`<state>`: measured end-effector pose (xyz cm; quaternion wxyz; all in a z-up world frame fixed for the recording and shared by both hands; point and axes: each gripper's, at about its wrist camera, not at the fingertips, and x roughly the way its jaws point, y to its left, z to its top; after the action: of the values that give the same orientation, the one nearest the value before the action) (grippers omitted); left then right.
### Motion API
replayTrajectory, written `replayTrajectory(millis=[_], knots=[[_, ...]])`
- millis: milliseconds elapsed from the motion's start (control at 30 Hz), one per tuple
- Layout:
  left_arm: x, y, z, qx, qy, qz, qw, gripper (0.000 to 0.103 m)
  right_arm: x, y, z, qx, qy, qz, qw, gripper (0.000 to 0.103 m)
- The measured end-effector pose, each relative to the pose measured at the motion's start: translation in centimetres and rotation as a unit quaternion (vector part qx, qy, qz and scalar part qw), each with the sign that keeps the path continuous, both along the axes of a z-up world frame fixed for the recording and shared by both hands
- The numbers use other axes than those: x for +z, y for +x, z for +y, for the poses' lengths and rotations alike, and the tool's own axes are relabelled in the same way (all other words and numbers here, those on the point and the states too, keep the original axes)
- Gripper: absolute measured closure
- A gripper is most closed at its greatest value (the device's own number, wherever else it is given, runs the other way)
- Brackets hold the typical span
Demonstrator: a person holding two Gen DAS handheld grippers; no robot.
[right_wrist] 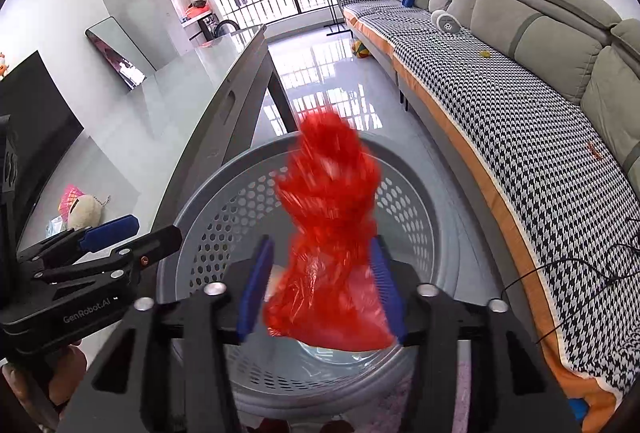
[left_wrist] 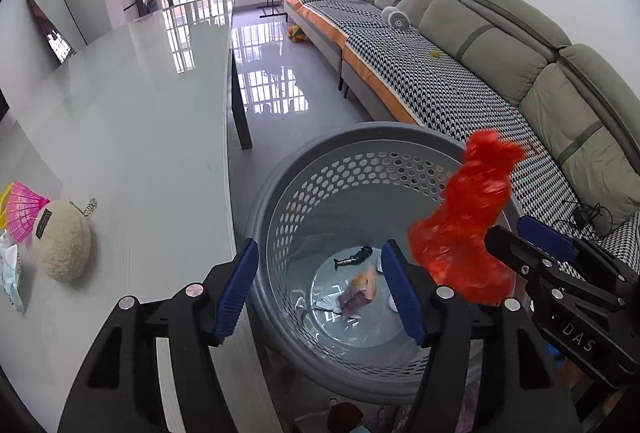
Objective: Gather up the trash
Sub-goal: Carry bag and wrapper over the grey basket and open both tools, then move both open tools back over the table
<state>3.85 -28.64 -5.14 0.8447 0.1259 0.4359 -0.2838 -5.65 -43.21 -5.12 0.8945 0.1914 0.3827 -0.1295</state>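
Observation:
A crumpled red plastic bag [right_wrist: 332,233] hangs between the wide-apart fingers of my right gripper [right_wrist: 320,289], above the grey perforated basket [right_wrist: 208,233]; it looks blurred and no pad presses it. In the left wrist view the bag [left_wrist: 464,225] is above the basket's right rim [left_wrist: 280,177], next to the right gripper [left_wrist: 532,245]. My left gripper [left_wrist: 320,293] is open and empty over the basket's near side. Paper scraps [left_wrist: 356,293] and a small black object [left_wrist: 354,257] lie on the basket's bottom.
A glass table [left_wrist: 120,113] stands to the left, with a cream plush ball [left_wrist: 60,241], a pink net item [left_wrist: 24,209] and wrappers [left_wrist: 10,273] at its near end. A long grey sofa [left_wrist: 460,45] with a houndstooth cover runs along the right. Tiled floor lies between.

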Motion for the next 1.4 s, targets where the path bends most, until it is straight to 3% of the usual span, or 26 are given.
replayTrajectory(millis=[167,333,633,1100,1400], knots=[[0.2,0.2,0.6,0.012,-0.001,0.0,0.9999,0.032,-0.4,0.0,-0.2,0.0,0.005,0.002,1.0,0.051],[0.5,-0.2,1.1,0.017,-0.004,-0.004,0.9998,0.03,-0.2,0.0,0.2,0.005,0.007,0.001,1.0,0.05],[1.4,-1.1,2.2,0.028,-0.012,-0.015,0.9994,0.028,0.7,-0.9,1.3,0.009,-0.002,-0.012,1.0,0.041],[2.9,-2.4,5.5,0.052,-0.035,-0.041,0.9972,0.01,2.2,-1.9,3.9,0.021,-0.019,-0.026,0.999,0.032],[3.8,-3.1,8.7,0.075,-0.044,-0.063,0.9942,0.006,3.2,-2.2,6.3,0.032,-0.024,-0.046,0.998,0.025]])
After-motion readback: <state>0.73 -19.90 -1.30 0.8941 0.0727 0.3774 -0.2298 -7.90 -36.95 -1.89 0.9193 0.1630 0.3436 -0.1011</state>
